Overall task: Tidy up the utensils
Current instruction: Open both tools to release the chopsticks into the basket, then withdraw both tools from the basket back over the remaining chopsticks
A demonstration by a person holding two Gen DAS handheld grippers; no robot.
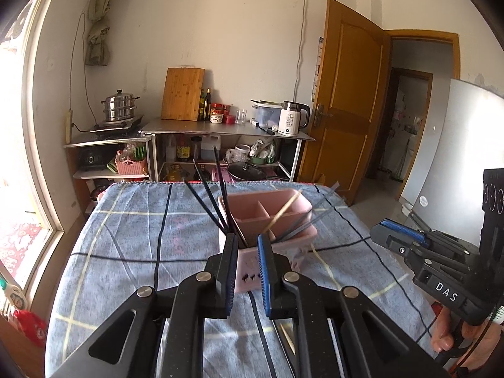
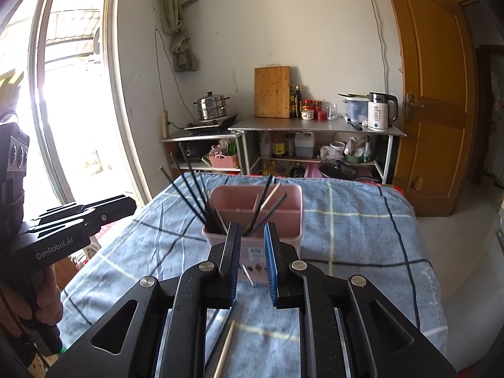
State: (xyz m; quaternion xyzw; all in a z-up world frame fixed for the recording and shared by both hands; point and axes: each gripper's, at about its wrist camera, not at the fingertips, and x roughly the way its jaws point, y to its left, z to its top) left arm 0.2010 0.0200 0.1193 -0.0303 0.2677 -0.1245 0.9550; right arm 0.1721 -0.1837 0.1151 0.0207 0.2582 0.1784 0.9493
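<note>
A pink divided utensil holder [image 1: 267, 217] [image 2: 283, 211] stands on the blue plaid tablecloth [image 1: 132, 230]. Several black chopsticks [image 1: 208, 201] [image 2: 189, 195] lean out of its left compartment. A wooden chopstick [image 1: 283, 212] and dark ones [image 2: 264, 211] lean in another compartment. My left gripper [image 1: 246, 239] hovers just in front of the holder, open, nothing between its pads. My right gripper [image 2: 251, 228] is likewise close in front of it, open and empty. A wooden chopstick [image 2: 225, 348] and a black one [image 2: 218, 340] lie on the cloth under the right gripper.
Behind the table stands a metal shelf [image 1: 226, 130] with a cutting board, bottles, a kettle [image 1: 291, 118] and a steamer pot [image 1: 119, 107]. A window is at the left, a wooden door [image 1: 343, 100] at the right. A hand [image 2: 47, 299] holds the left gripper.
</note>
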